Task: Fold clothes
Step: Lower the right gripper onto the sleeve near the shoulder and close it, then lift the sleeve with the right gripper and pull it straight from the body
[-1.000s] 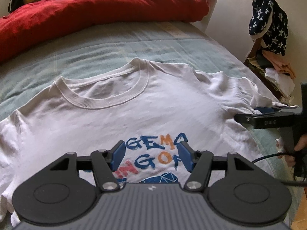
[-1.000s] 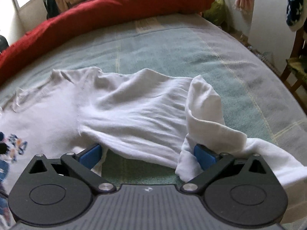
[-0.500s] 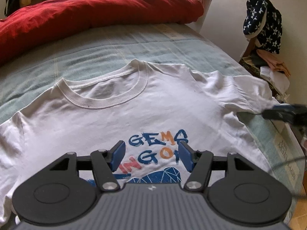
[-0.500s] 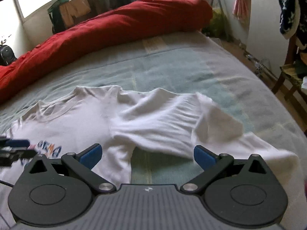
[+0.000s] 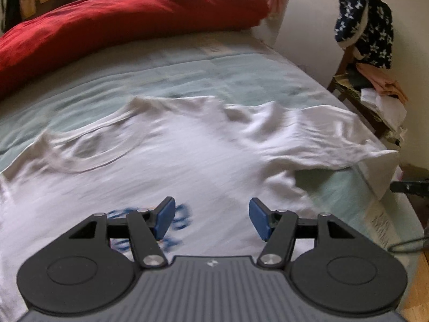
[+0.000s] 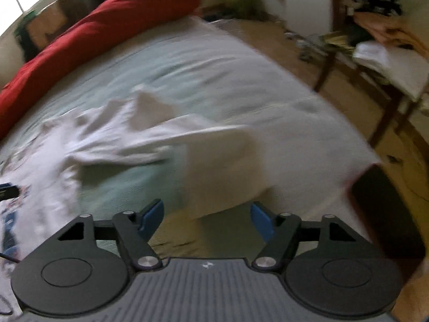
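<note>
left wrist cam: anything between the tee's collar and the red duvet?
Nothing lies there. In the left wrist view, only bare pale green bedsheet runs from the white T-shirt collar up to the red duvet.

T-shirt (image 5: 203, 155) print blurred, partly hidden by left gripper (image 5: 211, 216).

Red duvet (image 5: 128, 18), green bedspread (image 5: 187, 72)

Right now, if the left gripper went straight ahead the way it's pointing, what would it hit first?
Most likely the white T-shirt spread on the bed. The open left gripper points down onto its chest area, though blur makes depth uncertain.
</note>
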The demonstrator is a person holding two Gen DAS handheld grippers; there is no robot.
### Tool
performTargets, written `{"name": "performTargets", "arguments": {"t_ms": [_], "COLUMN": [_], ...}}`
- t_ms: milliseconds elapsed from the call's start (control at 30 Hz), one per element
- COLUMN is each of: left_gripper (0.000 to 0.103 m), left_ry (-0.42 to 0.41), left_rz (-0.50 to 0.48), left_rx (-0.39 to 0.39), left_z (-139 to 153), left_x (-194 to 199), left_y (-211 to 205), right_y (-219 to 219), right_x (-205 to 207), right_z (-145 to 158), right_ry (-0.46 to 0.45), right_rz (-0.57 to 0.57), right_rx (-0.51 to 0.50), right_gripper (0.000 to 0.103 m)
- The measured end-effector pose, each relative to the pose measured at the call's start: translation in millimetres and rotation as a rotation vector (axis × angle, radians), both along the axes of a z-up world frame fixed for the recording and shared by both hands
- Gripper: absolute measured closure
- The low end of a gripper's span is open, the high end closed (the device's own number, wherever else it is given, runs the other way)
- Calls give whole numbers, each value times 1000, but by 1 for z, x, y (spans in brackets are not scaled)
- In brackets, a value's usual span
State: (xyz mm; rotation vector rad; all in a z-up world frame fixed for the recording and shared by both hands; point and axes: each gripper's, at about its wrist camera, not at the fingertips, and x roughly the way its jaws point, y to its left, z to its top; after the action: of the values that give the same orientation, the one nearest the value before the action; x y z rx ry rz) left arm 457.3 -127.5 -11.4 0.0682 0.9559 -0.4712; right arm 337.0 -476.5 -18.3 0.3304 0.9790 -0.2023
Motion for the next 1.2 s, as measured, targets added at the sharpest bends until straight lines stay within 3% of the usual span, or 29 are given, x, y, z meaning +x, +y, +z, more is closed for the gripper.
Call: {"name": "performTargets", "arguments": {"t_ms": [100, 200, 233, 267, 300, 367, 500, 567, 900, 1000, 1200], "left_gripper": [42, 42, 42, 42, 42, 42, 42, 42, 42, 42, 42], "left_ry": [0, 2, 5, 8, 9, 11, 12, 11, 0, 11, 16], "left_rz": [-30, -47, -48, -49, -49, -46, -29, -18, 20, 35, 27], "left_rx": [-1, 8, 9, 10, 12, 16, 22, 19, 10, 7, 24], "left_z": [0, -3, -3, -4, -5, -6, -6, -6, -2, -4, -6], "left_x": [0, 1, 1, 2, 2, 3, 4, 5, 3, 3, 2], "left_y": [-27, -50, -56, -61, -66, -74, -83, -85, -93, -91, -91], "right_y": [-28, -34, -35, -33, -31, -28, -32, -36, -52, -57, -78], "right_x": [1, 15, 20, 25, 29, 36, 43, 47, 78, 72, 52], "right_z": [-6, -11, -13, -15, -18, -21, -15, -7, 22, 12, -12], "right_ry": [-39, -73, -83, -71, -55, -33, -18, -27, -132, -72, 91], "right_rz": [-1, 108, 146, 185, 224, 286, 337, 337, 344, 373, 300], "right_rx": [30, 43, 47, 47, 47, 42, 0, -76, -641, -680, -615], "right_gripper": [28, 29, 37, 52, 57, 78, 81, 81, 80, 67, 65]}}
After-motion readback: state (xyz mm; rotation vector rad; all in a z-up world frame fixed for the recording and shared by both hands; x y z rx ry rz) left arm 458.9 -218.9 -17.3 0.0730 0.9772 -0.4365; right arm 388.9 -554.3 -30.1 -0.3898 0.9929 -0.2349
